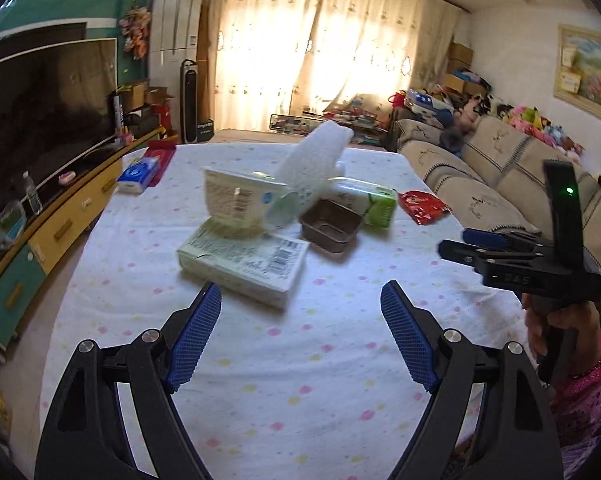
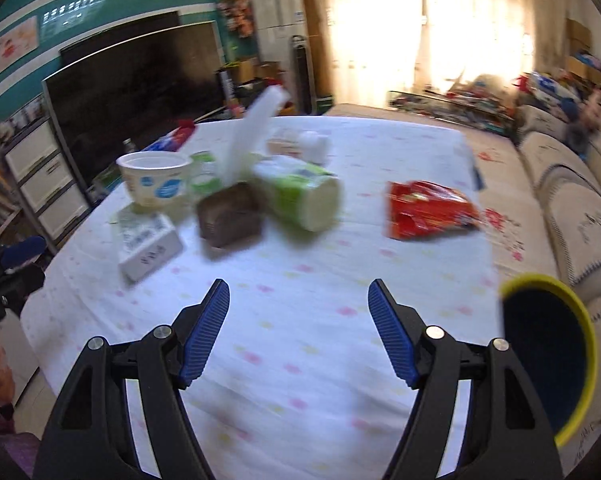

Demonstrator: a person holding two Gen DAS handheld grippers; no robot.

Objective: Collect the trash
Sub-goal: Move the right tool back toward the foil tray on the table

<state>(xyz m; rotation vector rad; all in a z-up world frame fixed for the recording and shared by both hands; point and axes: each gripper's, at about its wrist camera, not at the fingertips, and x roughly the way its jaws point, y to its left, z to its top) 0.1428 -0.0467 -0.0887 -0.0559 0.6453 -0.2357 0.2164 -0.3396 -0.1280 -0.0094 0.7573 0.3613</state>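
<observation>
**Inspector:** Left tongs spread wide, nothing between them; right tongs likewise parted and empty.

**Clerk:** The trash?

**Inspector:** Heaped ahead on the desk. The carton lies nearest the left tongs, long axis crosswise; the red wrapper sits apart, right-forward of the right tongs. Dotted cloth; living room, sofa.

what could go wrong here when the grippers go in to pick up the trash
1. The trash is heaped: the yogurt cup sits on the flat carton, and the white foam sleeve leans on the pile. Pulling one piece could topple the rest.
2. The red wrapper lies near the table's sofa-side edge; a nudge might push it off.
3. Both the left gripper and right gripper are open and empty; they could collide over the pile.
</observation>
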